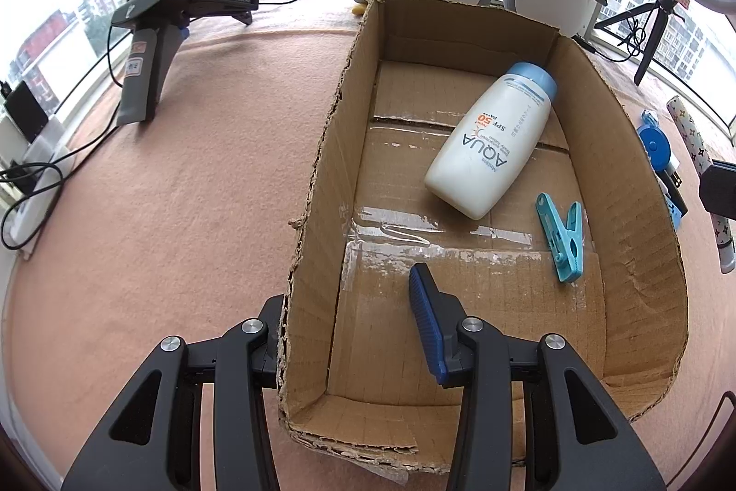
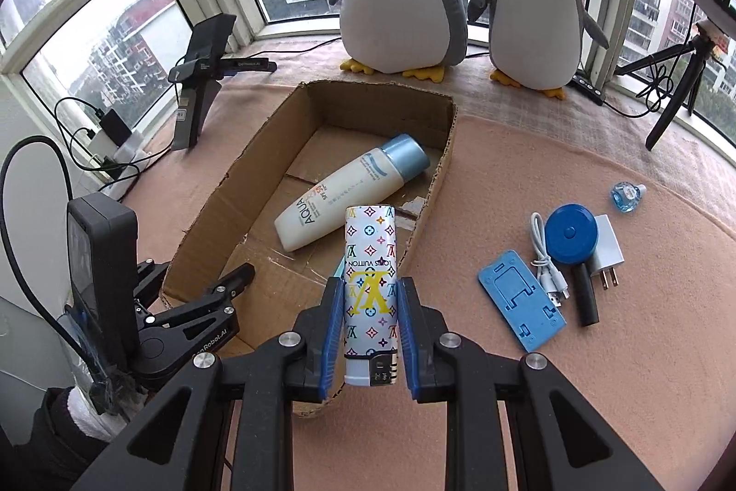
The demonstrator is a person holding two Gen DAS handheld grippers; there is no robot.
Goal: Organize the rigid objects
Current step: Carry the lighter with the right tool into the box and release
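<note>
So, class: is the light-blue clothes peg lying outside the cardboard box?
No, the clothes peg lies on the floor of the cardboard box, beside the sunscreen bottle.

Ahead of the right gripper's fingers, the patterned lighter (image 2: pixel 370 288) hides nearly all of the clothespin (image 2: pixel 339 266). The box wall (image 1: pixel 303 242) covers the left gripper's left finger pad. The small print on the lotion bottle (image 1: pixel 492 141) is unreadable.
</note>
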